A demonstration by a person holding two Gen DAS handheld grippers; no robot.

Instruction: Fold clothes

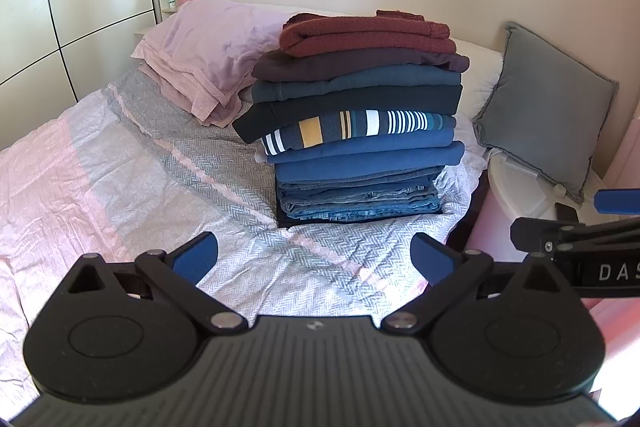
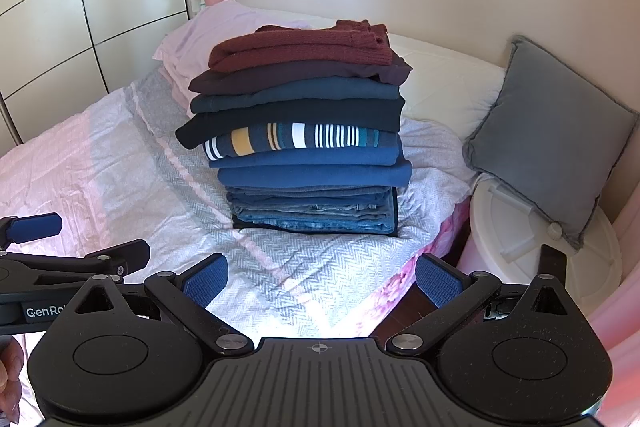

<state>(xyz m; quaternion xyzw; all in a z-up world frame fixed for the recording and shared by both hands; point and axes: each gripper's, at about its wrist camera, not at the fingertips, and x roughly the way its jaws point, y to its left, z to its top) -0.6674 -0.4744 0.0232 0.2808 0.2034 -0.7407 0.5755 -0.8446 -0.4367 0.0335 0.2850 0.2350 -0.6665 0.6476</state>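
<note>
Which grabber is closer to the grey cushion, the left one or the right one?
Right. The right gripper hangs over the bed's edge on the side where the grey cushion leans. The left gripper is beside it, further from the cushion. Both have open jaws.

Left hand-held gripper gapes empty above bed, facing folded clothes stack
</note>
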